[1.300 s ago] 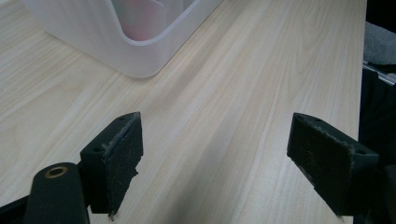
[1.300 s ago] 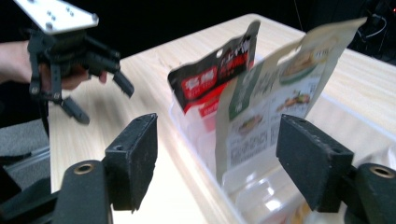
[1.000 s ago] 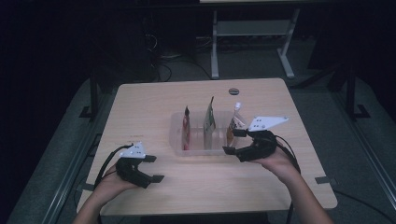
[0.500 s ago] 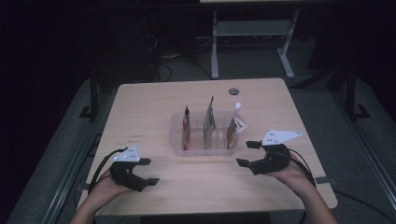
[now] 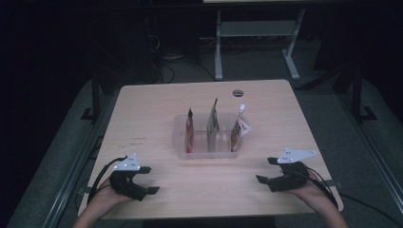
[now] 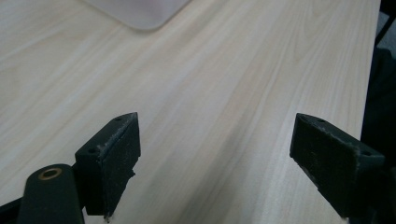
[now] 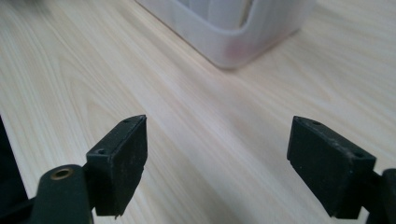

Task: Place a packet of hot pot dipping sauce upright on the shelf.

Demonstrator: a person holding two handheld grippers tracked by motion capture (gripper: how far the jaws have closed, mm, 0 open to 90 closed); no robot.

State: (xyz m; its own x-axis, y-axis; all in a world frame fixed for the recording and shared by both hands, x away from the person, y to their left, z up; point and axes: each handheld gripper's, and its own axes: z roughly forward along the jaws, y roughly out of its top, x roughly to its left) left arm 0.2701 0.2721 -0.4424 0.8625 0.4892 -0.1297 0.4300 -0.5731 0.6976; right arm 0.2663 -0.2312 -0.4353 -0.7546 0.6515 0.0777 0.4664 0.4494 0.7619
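Note:
A clear plastic bin (image 5: 179,135) stands mid-table with three pouches upright in it: a red one (image 5: 189,128), a tall tan-green one (image 5: 212,121) and a white spouted one (image 5: 239,126). My left gripper (image 5: 149,179) rests low at the near left, open, with bare wood between its jaws (image 6: 217,154); a bin corner (image 6: 140,11) lies ahead of it. At the near right my right gripper (image 5: 265,170) is open. Its jaws have just been opening, with nothing between them (image 7: 217,156). The bin's corner (image 7: 233,32) sits a short way beyond.
The wooden table (image 5: 142,123) has a dark round grommet (image 5: 237,92) near its far edge. Both hands sit close to the near edge. A white desk frame (image 5: 256,28) stands on the dark floor beyond the table.
My right gripper has drawn back from the bin's right end toward the near right corner and sunk lower. The left gripper has stayed about where it was.

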